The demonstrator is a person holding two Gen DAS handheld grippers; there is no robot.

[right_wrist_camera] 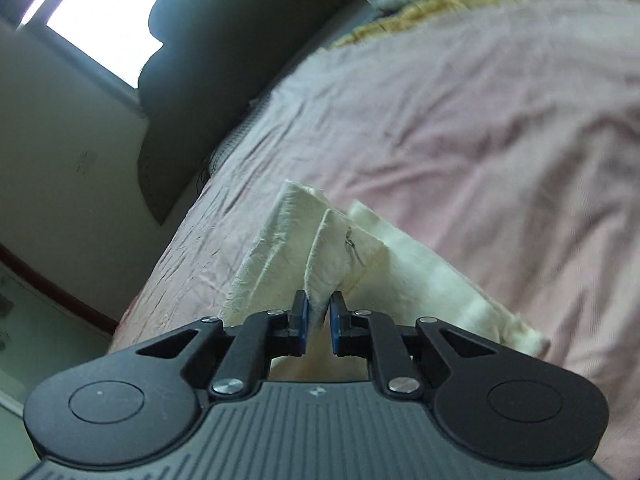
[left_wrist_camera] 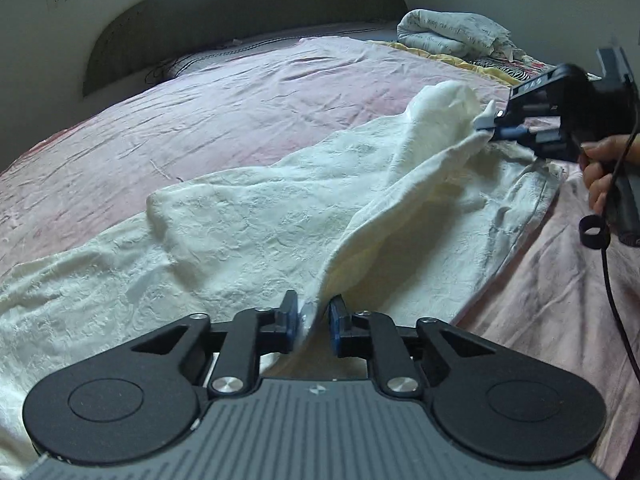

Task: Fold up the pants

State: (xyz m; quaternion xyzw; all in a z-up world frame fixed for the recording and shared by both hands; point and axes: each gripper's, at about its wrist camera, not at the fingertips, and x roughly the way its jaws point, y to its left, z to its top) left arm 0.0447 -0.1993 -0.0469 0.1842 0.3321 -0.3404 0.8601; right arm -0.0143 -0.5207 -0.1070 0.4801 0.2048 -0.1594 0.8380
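Observation:
The white textured pants (left_wrist_camera: 240,232) lie spread across a pink bed sheet (left_wrist_camera: 200,120). My left gripper (left_wrist_camera: 313,320) is shut on the near edge of the pants and lifts a ridge of cloth. My right gripper (left_wrist_camera: 486,124) is shut on the far end of the same fold, held up above the bed at the right. In the right wrist view the right gripper (right_wrist_camera: 318,322) pinches a bunched corner of the pants (right_wrist_camera: 320,264), which hangs over the sheet (right_wrist_camera: 460,140). The cloth stretches raised between both grippers.
A dark padded headboard (left_wrist_camera: 240,12) stands at the back. A rolled white quilt (left_wrist_camera: 452,32) and a yellow patterned blanket (left_wrist_camera: 480,62) lie at the far right. A window (right_wrist_camera: 100,20) and the floor (right_wrist_camera: 40,340) show left of the bed edge.

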